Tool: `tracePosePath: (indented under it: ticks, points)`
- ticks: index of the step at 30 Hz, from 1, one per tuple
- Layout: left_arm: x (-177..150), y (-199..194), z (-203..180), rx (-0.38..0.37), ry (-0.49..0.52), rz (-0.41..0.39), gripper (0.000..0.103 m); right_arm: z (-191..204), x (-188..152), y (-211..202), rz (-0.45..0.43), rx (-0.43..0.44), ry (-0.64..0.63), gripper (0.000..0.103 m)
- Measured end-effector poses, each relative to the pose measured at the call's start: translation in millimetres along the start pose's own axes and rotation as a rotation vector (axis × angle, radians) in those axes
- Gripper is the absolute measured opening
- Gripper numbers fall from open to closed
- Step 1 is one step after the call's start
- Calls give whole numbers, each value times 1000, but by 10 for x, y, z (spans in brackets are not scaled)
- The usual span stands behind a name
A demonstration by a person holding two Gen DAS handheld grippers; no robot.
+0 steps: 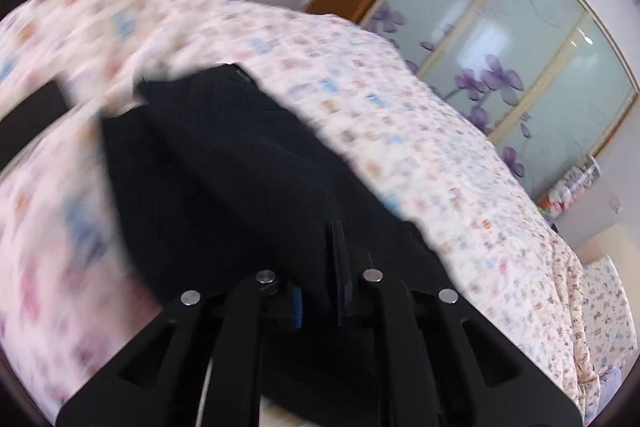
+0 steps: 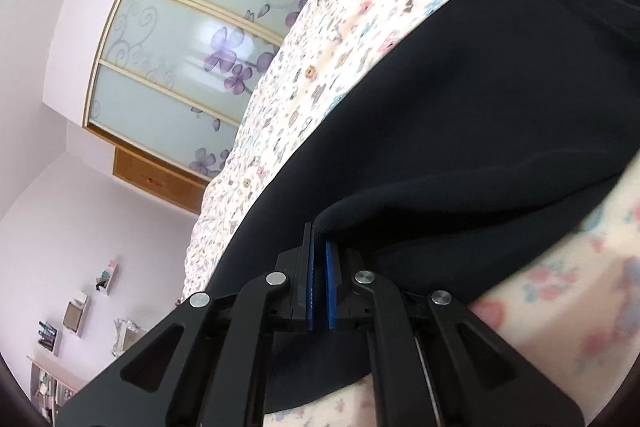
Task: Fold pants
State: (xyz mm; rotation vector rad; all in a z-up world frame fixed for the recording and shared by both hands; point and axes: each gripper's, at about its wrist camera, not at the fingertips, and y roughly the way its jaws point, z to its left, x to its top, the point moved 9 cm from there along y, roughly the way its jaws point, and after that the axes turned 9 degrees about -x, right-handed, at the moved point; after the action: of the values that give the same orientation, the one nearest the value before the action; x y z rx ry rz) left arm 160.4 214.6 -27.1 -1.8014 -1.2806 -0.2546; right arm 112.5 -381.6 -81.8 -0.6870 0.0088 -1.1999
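Left gripper (image 1: 320, 267) is sitting nearest the lens, jaws closed almost to touching, dark cloth bunched right around them; the view is blurred, so I am reading it as pinching a fold of the pants (image 1: 224, 163) but cannot see the pads biting. Pants are lying as a dark, partly doubled heap on the patterned bedspread (image 1: 440, 147), near the bed's front edge in this view, with the spread's far edge well behind.

Right gripper (image 2: 319, 259) is clamping fully shut on a rolled edge of the pants (image 2: 480, 99), the fabric rising out between the blue pads (image 2: 330, 287). Cloth is draping back across the bedspread (image 2: 320, 67) toward its upper right corner in that view.

Risks, as I judge them:
- the left pinch is looking shallow, so a fast sweep is likely pulling the cloth free;
- uneven pull between the two hands is skewing the fold;
- either pinch could be snagging the bedspread underneath.
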Motion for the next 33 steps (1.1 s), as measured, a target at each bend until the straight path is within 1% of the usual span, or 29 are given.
tracePosePath:
  ticks: [3,4,6,8,9,10,11,12,13,14,15,16,17,18,19,20,21,22,23,24,25,26,27,29,30,31,33]
  points:
    - [-326,51,377,39,-81,43,11,-72,-27,-23,1,-22,9,5]
    - [-383,76,437,42,-96,45,11,-91,-37,-25,0,-31,11,5]
    - [-408,88,404,46,-71,9,11,-133,-49,-28,-2,-52,15,5]
    - [-398,61,369,64,-39,-4,13,-165,-56,-22,4,-65,25,5]
    - [-398,61,371,69,-42,-5,17,-196,-63,-21,9,-74,36,5]
    - [-400,36,395,77,-45,-6,18,-209,-71,-18,14,-77,47,5]
    - [-406,-24,407,89,-50,-18,21,-228,-77,-16,21,-83,53,5]
    - [-424,-81,414,107,-48,-36,31,-215,-97,-6,26,-90,50,5]
    - [-421,-157,375,136,-38,-72,38,-208,-112,-2,36,-97,46,5]
    - [-413,-303,327,169,-15,-135,57,-212,-128,-4,48,-105,47,6]
    - [-410,-421,290,179,4,-182,70,-201,-158,-11,65,-114,48,7]
    - [-407,-541,182,176,30,-242,74,-204,-187,-3,90,-124,45,7]
    - [-412,-599,107,167,44,-271,78,-204,-212,11,111,-129,43,12]
    - [-441,-658,-25,142,70,-303,84,-202,-252,-1,141,-126,45,21]
    - [-483,-689,-172,111,99,-325,86,-194,-285,-21,160,-119,45,26]
    - [-538,-698,-319,76,135,-343,90,-163,-316,-76,179,-103,36,34]
    - [-623,-684,-498,40,192,-360,92,-138,-316,-136,179,-99,23,40]
    - [-686,-643,-642,16,243,-368,92,-119,-290,-200,169,-96,5,40]
    - [-791,-611,-785,-16,314,-380,93,-99,-237,-289,149,-84,-10,40]
    - [-893,-572,-914,-41,388,-391,94,-109,-109,-435,108,-67,-10,40]
    - [-966,-540,-1001,-59,440,-389,95,-156,29,-560,64,-65,2,40]
    - [-1009,-484,-1118,-78,488,-363,97,-275,266,-749,-11,-89,18,40]
    - [-1025,-464,-1174,-87,510,-353,98,-398,444,-874,-69,-127,23,39]
    - [-1060,-397,-1269,-113,546,-323,99,-680,801,-1132,-180,-244,22,38]
    - [-1079,-364,-1287,-119,554,-304,99,-766,903,-1188,-199,-282,8,36]
    - [-1094,-341,-1303,-123,558,-291,99,-828,978,-1200,-197,-315,-20,33]
    - [-1112,-308,-1319,-129,557,-272,100,-931,1102,-1141,-166,-380,-93,32]
